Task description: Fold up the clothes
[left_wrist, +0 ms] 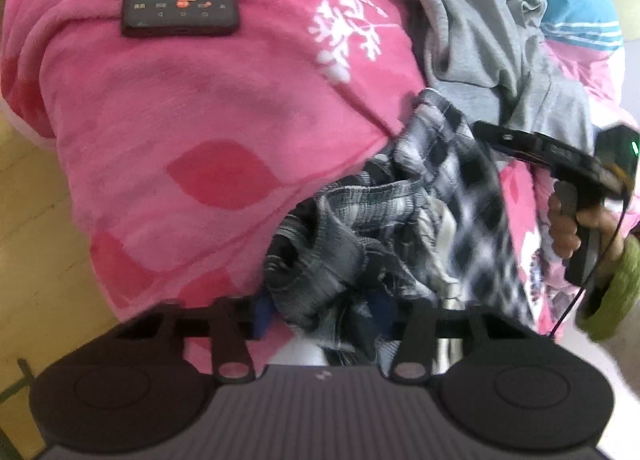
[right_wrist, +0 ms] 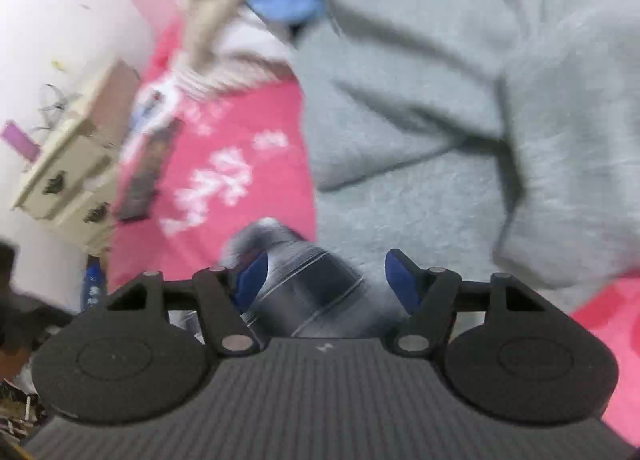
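Checked cloth [left_wrist: 400, 227] fills the left hand-held gripper [left_wrist: 324, 316], whose jaws look clamped on it; the garment runs up-right across the pink blanket [left_wrist: 192, 99]. Farther right, the right hand-held gripper [right_wrist: 324, 284] stands apart over the grey garment [right_wrist: 440, 99].

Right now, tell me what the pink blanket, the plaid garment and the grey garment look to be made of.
Pink blanket: likely plush fleece, with a soft matte nap. Plaid garment: thin woven cloth, probably cotton; the check shows a thread texture and crumples finely. Grey garment: heathered jersey knit, apparently, matte and drapey.
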